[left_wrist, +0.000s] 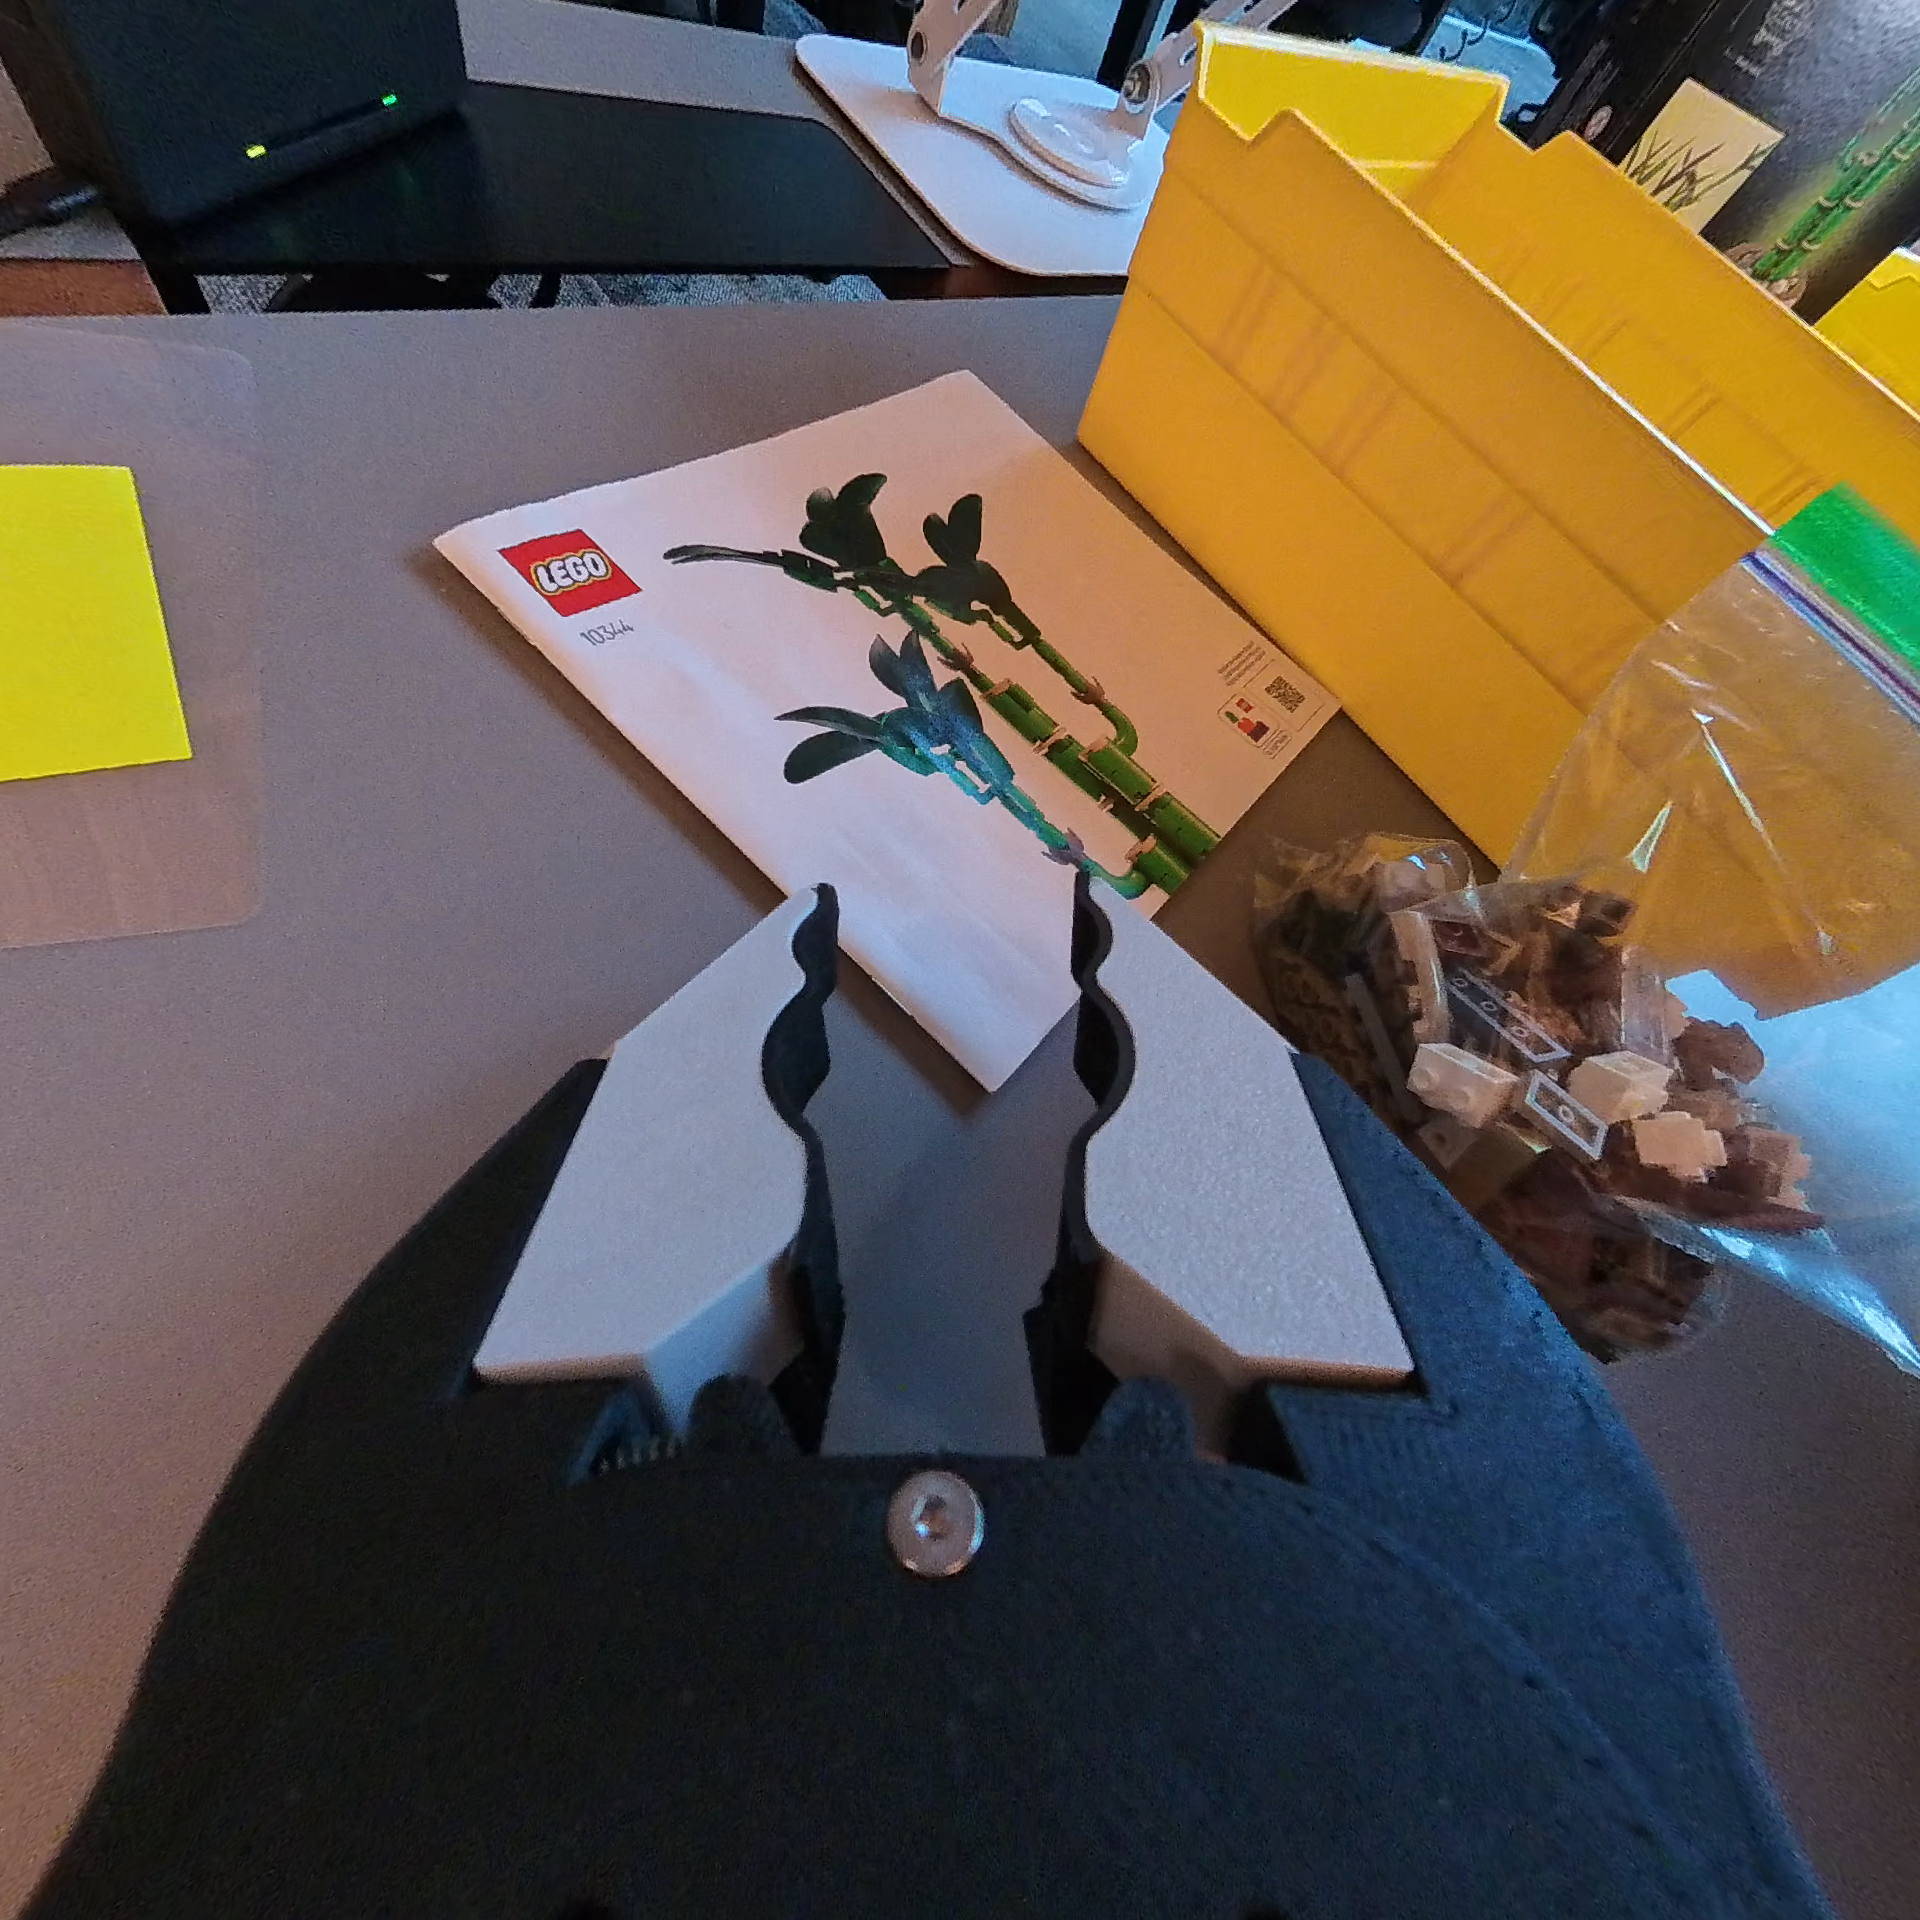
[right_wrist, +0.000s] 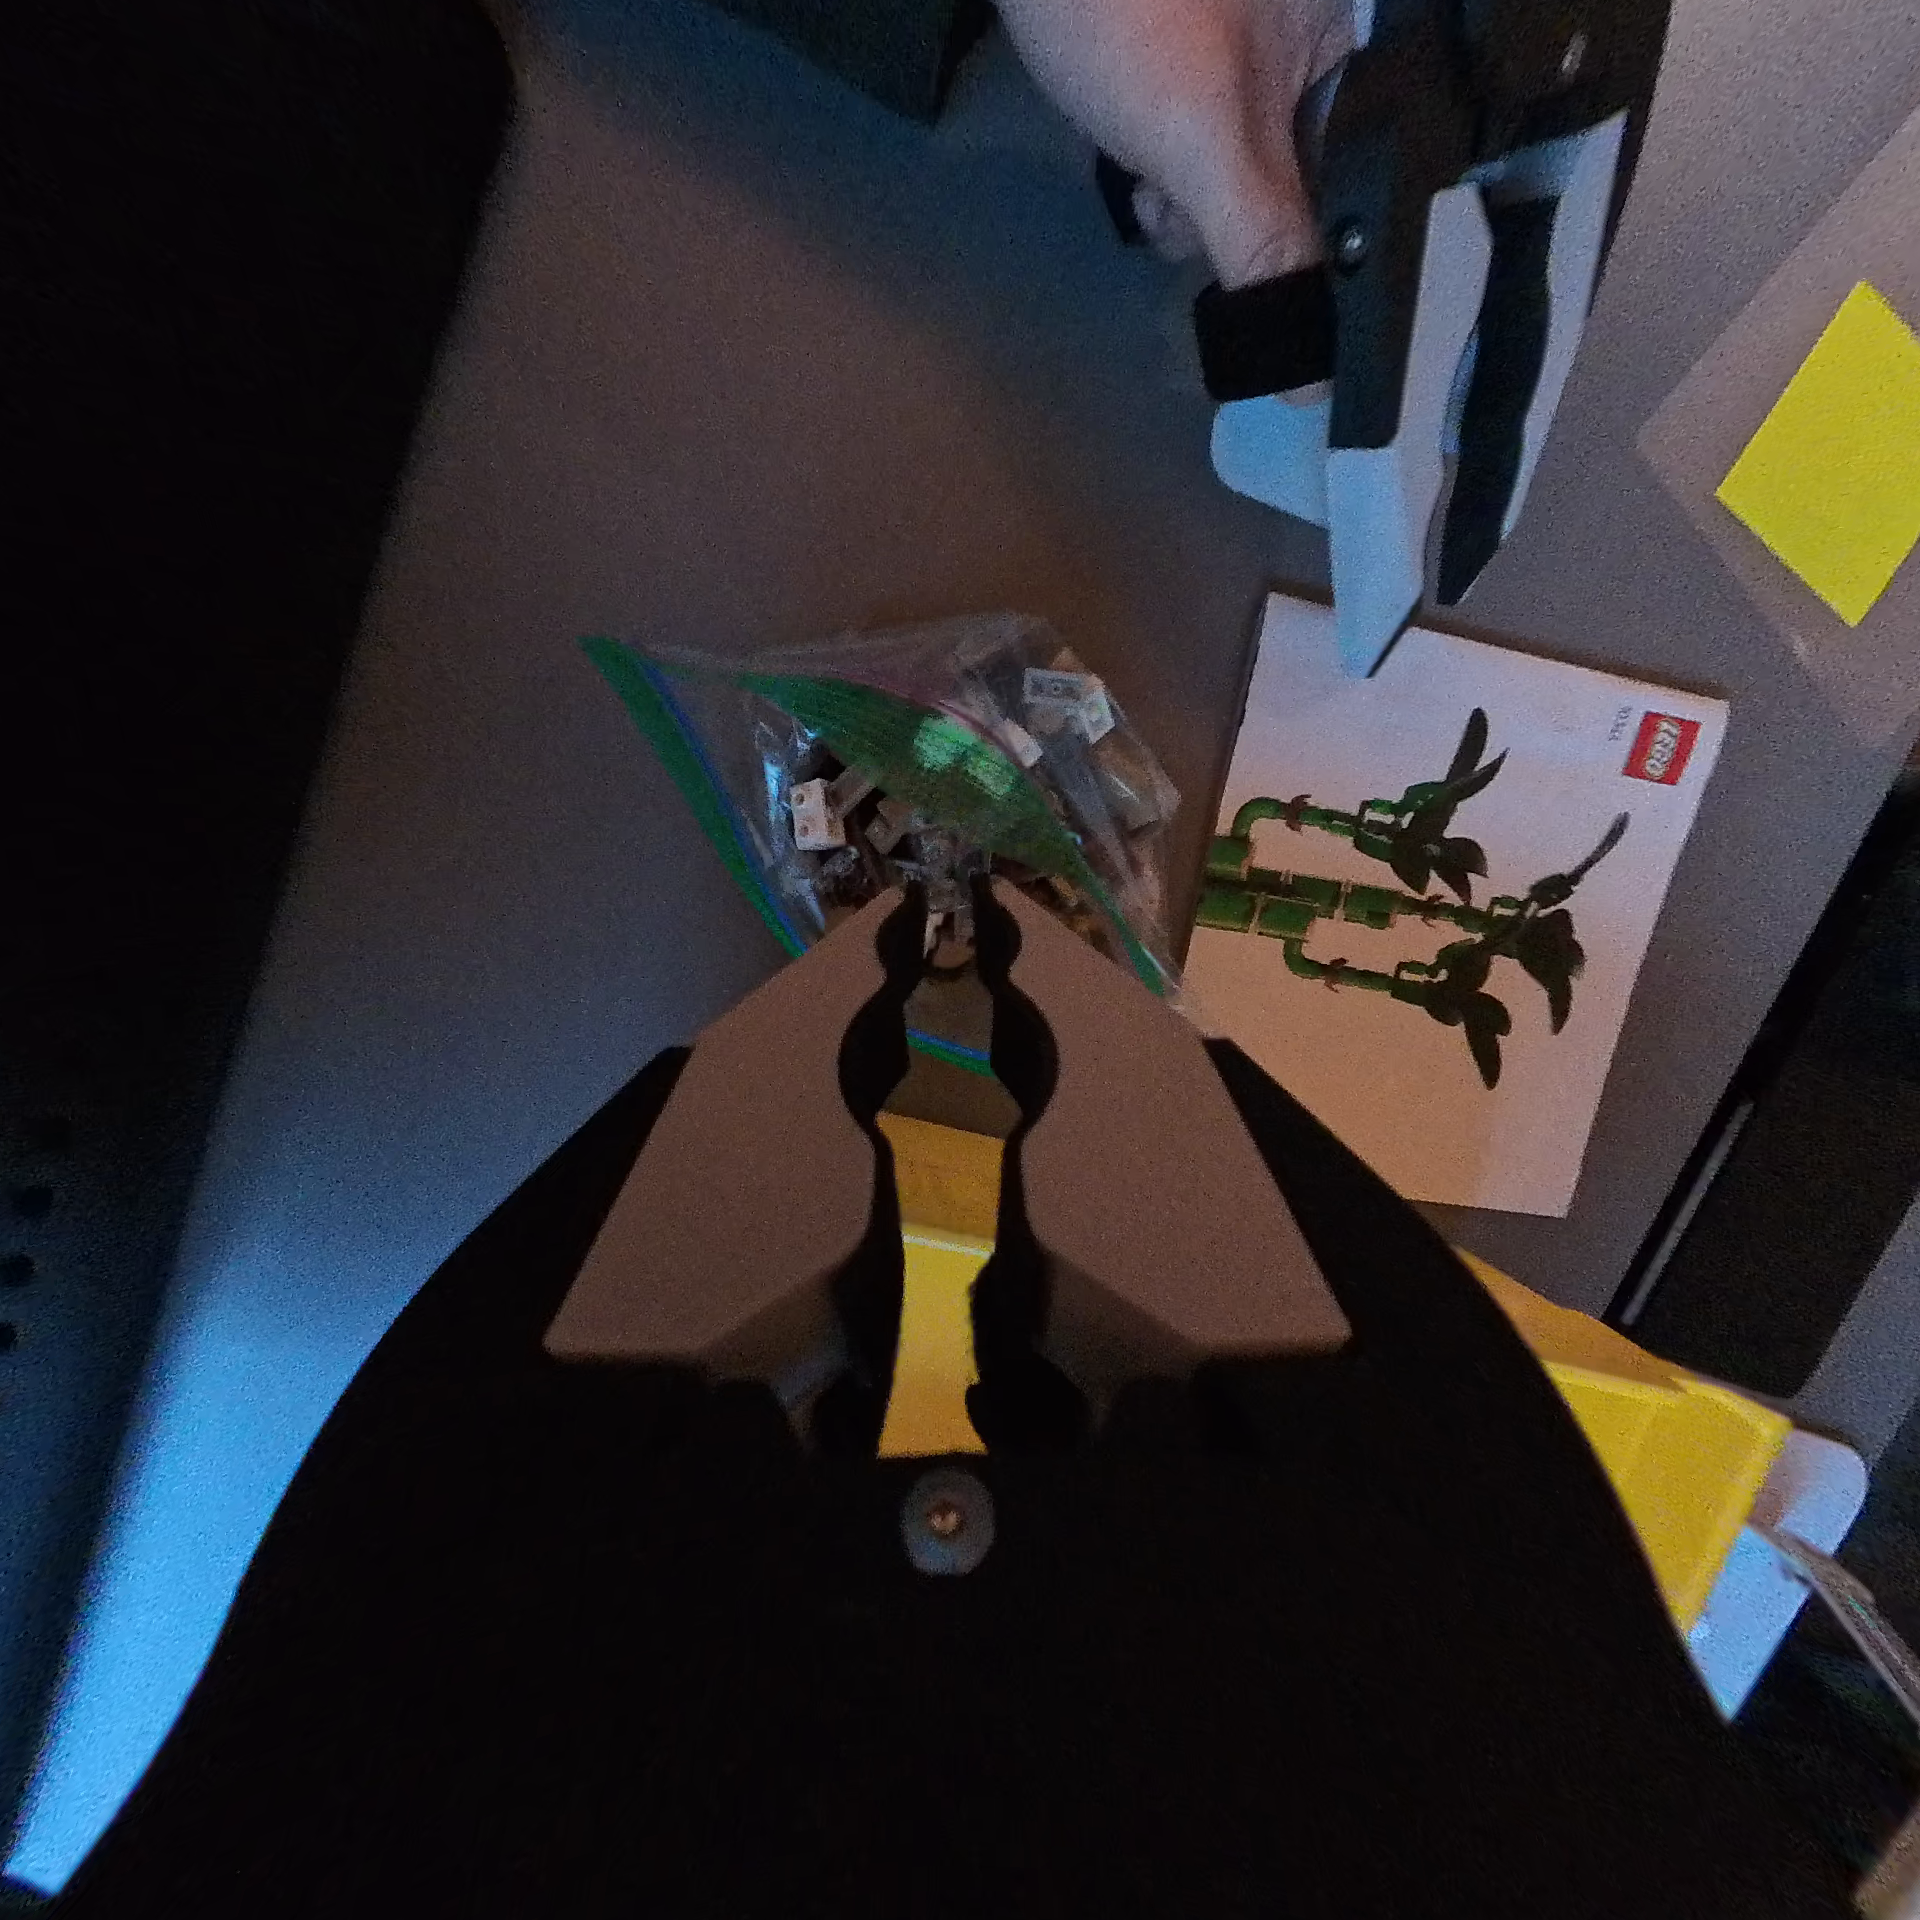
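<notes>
Bag (right_wrist: 935, 790): top pinched in right claw (right_wrist: 948, 914), bricks inside
Left claw (left_wrist: 951, 914): wide, empty, over booklet (left_wrist: 935, 665)

Setting: I read this as an office or desk workspace.
Main surface: grey-brown table (left_wrist: 436, 1039), matte, plain.
Beyond it: second dark desk (left_wrist: 582, 197) bearing a black box with green indicator lights (left_wrist: 239, 114) (some kind of electronics, I cannot tell which).
Stand: white monitor-style base (left_wrist: 1039, 156) at the far edge.
Desk clutter: instruction booklet (left_wrist: 935, 727), yellow bin (left_wrist: 1403, 499), zip bag of small bricks (left_wrist: 1538, 1091), yellow sheet (left_wrist: 73, 623) under a clear sleeve.
Floor: a strip of speckled carpet (left_wrist: 665, 289) between the desks.
</notes>
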